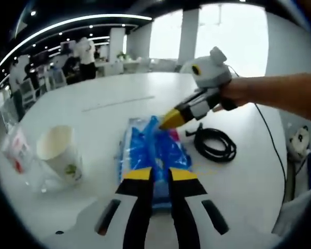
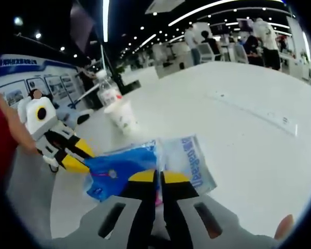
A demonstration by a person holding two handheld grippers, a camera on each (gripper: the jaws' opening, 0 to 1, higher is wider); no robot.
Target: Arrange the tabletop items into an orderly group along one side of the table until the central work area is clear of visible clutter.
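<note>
Blue crinkled plastic packet (image 1: pixel 155 155) (flat, glossy) pinched by both tongs.

Right gripper (image 2: pixel 159 179), black jaws with yellow tips, closed on the edge of a blue and clear plastic packet (image 2: pixel 145 166) lying on the white table (image 2: pixel 238 129). Left gripper (image 2: pixel 85 158), yellow-tipped, touching the packet's blue end from the left. White paper cup (image 2: pixel 122 116) upright beyond the packet, clear plastic bottle (image 2: pixel 108 92) just behind it.
</note>
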